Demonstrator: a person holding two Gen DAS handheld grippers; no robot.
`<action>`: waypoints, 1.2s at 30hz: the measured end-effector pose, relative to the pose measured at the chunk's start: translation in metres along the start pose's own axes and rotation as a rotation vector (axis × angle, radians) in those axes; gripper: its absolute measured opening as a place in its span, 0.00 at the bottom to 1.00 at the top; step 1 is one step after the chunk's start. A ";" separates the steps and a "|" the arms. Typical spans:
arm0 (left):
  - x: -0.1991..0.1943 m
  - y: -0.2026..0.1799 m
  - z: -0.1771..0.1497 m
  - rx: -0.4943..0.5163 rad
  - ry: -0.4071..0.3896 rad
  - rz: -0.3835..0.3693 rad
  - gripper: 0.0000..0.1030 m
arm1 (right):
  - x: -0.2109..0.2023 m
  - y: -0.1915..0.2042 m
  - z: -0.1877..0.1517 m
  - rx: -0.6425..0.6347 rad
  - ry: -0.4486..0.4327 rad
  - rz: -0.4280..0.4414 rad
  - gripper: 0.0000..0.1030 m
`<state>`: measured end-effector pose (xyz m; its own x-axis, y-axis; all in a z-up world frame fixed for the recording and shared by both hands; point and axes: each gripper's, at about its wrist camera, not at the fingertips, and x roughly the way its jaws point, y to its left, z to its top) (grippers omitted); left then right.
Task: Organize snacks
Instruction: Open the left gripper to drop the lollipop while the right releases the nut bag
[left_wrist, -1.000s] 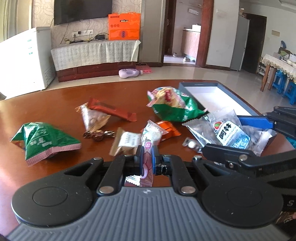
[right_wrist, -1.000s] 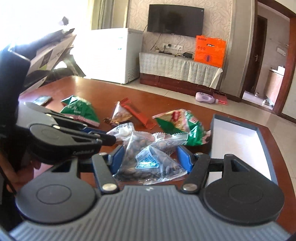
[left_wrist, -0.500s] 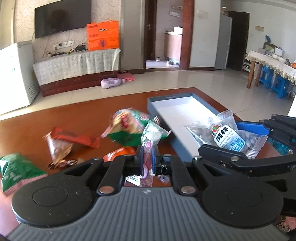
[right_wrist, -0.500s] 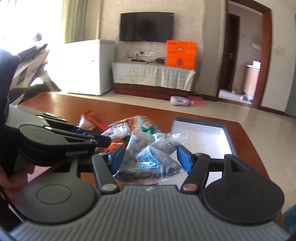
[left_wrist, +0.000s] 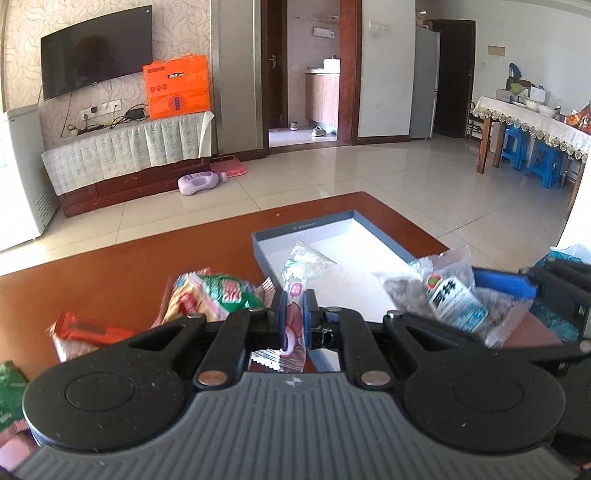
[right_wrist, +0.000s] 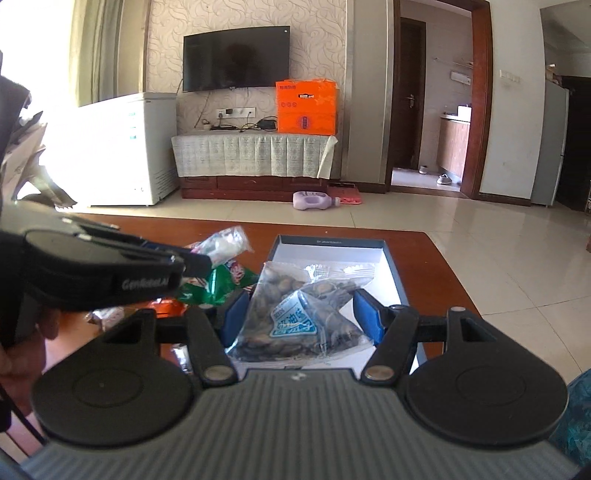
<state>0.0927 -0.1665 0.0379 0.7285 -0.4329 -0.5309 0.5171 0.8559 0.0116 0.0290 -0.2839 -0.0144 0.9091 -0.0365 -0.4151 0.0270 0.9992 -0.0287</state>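
Note:
My left gripper (left_wrist: 294, 310) is shut on a small clear candy packet (left_wrist: 301, 271) with a pink label, held at the near left corner of the blue box (left_wrist: 303, 225) with a white inside. My right gripper (right_wrist: 301, 310) is shut on a clear bag of dark nuts (right_wrist: 299, 310) with a blue label, held above the near end of the same box (right_wrist: 328, 242). That bag also shows in the left wrist view (left_wrist: 443, 295), with the right gripper's blue finger (left_wrist: 502, 282) behind it. The left gripper and its packet (right_wrist: 225, 245) show in the right wrist view.
On the brown table (left_wrist: 110, 273) lie a green and yellow snack bag (left_wrist: 214, 295), an orange-brown bar (left_wrist: 88, 328) and a green bag (left_wrist: 9, 391) at the left edge. The box lies at the table's far right part, near its edge.
Both grippers have swung right with their packets, from over the loose snacks to the blue box. The box now lies straight ahead in both views.

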 end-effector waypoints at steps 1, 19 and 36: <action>0.003 -0.001 0.002 0.001 0.000 -0.003 0.11 | 0.002 0.000 0.000 -0.001 0.003 -0.004 0.64; 0.126 -0.049 0.047 0.042 0.052 -0.024 0.11 | 0.038 -0.035 -0.014 0.097 0.150 -0.043 0.64; 0.178 -0.050 0.051 0.052 0.051 -0.026 0.66 | 0.055 -0.039 -0.014 0.105 0.172 -0.044 0.64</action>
<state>0.2194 -0.3004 -0.0136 0.6915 -0.4383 -0.5742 0.5590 0.8282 0.0409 0.0721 -0.3247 -0.0488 0.8217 -0.0726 -0.5653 0.1160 0.9924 0.0411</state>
